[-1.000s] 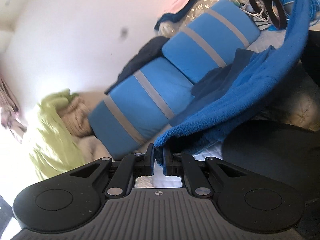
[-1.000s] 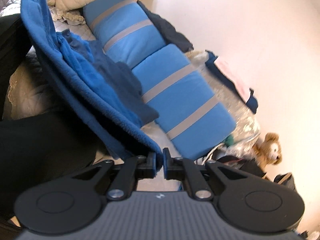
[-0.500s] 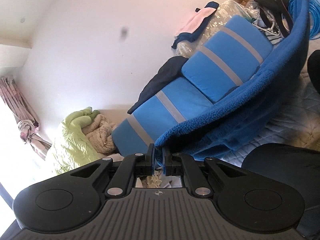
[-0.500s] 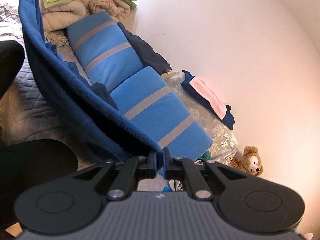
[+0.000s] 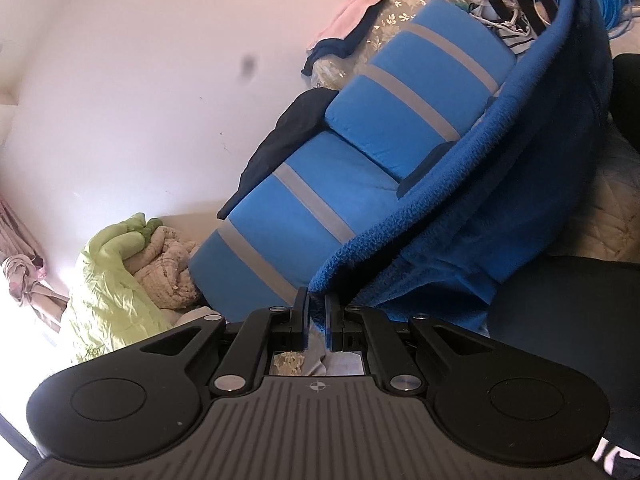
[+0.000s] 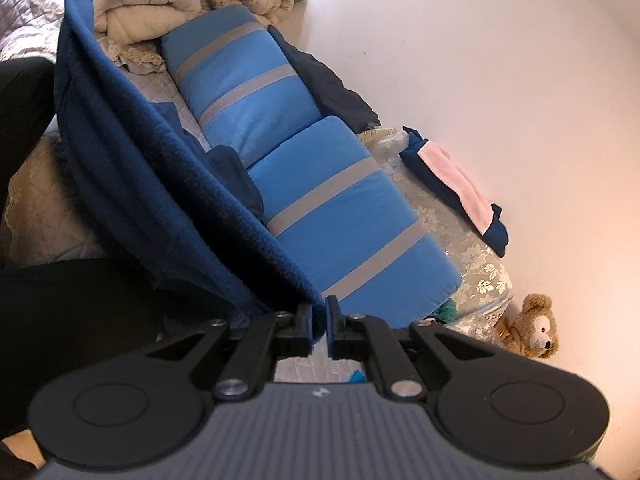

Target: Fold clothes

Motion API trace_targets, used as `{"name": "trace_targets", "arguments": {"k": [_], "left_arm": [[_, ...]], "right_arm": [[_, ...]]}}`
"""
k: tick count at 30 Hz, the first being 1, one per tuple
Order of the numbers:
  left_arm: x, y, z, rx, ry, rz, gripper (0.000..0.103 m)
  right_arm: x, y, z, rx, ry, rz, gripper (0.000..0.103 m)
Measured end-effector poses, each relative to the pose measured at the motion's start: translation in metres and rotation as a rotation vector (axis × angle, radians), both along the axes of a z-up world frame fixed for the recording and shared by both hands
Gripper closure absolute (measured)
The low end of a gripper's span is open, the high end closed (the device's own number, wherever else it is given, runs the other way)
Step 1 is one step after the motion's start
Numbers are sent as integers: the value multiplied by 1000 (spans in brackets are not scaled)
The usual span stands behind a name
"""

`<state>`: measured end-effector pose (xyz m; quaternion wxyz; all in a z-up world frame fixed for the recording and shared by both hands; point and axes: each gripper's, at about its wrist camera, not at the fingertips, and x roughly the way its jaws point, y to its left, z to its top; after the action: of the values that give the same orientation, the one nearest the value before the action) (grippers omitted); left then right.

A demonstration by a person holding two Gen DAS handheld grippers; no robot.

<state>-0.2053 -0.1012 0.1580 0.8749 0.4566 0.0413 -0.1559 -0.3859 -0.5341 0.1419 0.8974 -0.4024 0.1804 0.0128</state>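
A blue fleece garment (image 5: 500, 184) hangs stretched between my two grippers above the bed. My left gripper (image 5: 316, 308) is shut on one corner of it. My right gripper (image 6: 319, 312) is shut on the other corner of the same blue fleece garment (image 6: 132, 152). The fabric sags in a curved band between them, and its lower part drapes down toward the quilted bed cover (image 5: 612, 204). The person's dark-clothed legs (image 6: 72, 300) lie under the hanging fabric.
Two blue pillows with grey stripes (image 5: 320, 200) (image 6: 304, 184) lie along the white wall. A green and beige bedding pile (image 5: 120, 280) sits at one end. A pink and navy cloth (image 6: 456, 184), a teddy bear (image 6: 532, 328) and tangled cords (image 5: 600, 0) sit at the other.
Both grippers have dropped slightly after rising, still holding the garment's corners. The fleece stays stretched in a band, lifted off the bed compared with a second ago.
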Motion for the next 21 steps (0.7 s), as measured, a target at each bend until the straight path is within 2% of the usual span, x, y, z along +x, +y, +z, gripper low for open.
{"name": "trace_targets", "arguments": {"k": [5,12,15,21], "left_arm": [[19,-3,3,-23,17,-11,95],[47,-7,9,-95,76,-5,95],[56,-8,12,-141,99,-2,95],[75,-13,14,-148,142,-2,95]], "right_arm": [[27,-11,6,96,28,-13,89],[66,-22,2,160,90,-47,88],[83,-31,2,228,131,-73,88],[115,-48,-2,366,205,-128,85]]}}
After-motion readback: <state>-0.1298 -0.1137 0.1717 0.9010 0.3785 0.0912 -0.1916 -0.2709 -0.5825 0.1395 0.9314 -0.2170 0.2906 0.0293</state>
